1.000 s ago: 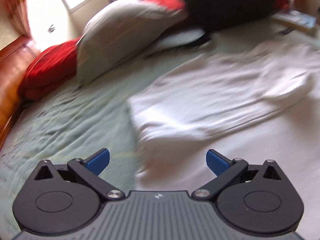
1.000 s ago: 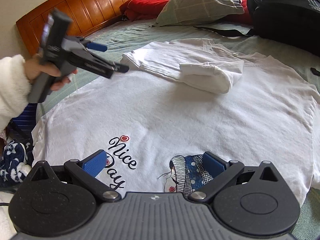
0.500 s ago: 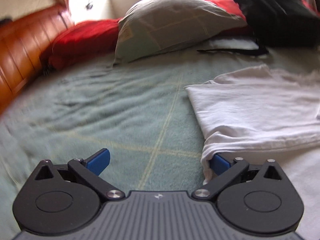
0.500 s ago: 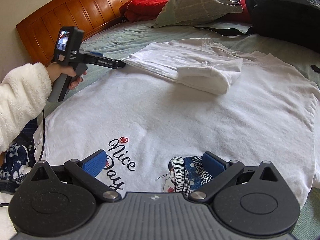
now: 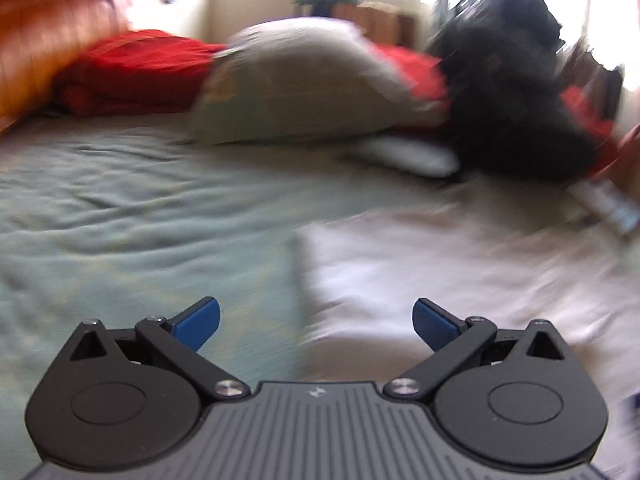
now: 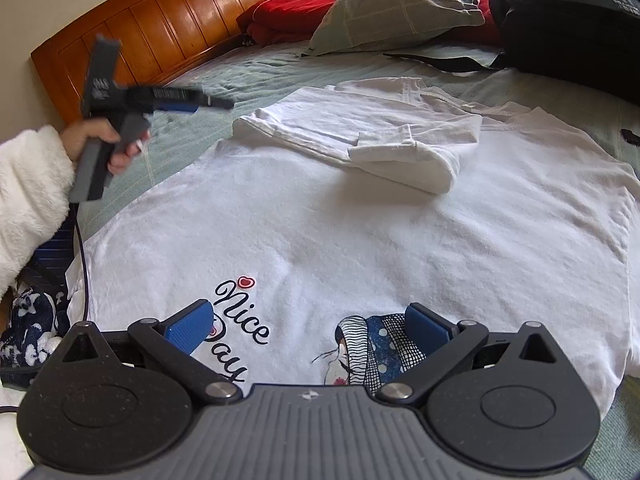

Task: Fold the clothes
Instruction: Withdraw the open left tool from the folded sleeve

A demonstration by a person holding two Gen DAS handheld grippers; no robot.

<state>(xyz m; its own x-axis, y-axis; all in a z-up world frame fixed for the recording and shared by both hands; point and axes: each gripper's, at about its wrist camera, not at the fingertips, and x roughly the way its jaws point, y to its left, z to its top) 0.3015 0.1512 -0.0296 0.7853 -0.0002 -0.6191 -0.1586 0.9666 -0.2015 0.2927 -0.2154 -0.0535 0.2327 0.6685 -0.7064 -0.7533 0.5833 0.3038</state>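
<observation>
both grippers spread and empty above a white t-shirt on the bed.

right gripper (image 6: pixel 306 326): blue pads wide apart, nothing between them, low over the printed hem end of the white t-shirt (image 6: pixel 360 232); the "nice day" print (image 6: pixel 240 332) sits just ahead of the left pad. shirt lies flat on the green bedsheet (image 6: pixel 248 68), its far left sleeve part folded inward into a thick band (image 6: pixel 360 136). left gripper (image 5: pixel 316 320): pads also apart, empty; its view is blurred, the shirt's edge (image 5: pixel 440 280) ahead and to the right, bare sheet to the left. from the right view it hangs above the sheet beside the fold, held by a hand (image 6: pixel 106 144) in a fluffy white sleeve (image 6: pixel 28 200). beyond: grey-green pillow (image 6: pixel 400 4), red bedding (image 6: pixel 296 8), black bag (image 6: pixel 568 20), wooden headboard (image 6: pixel 160 24).
</observation>
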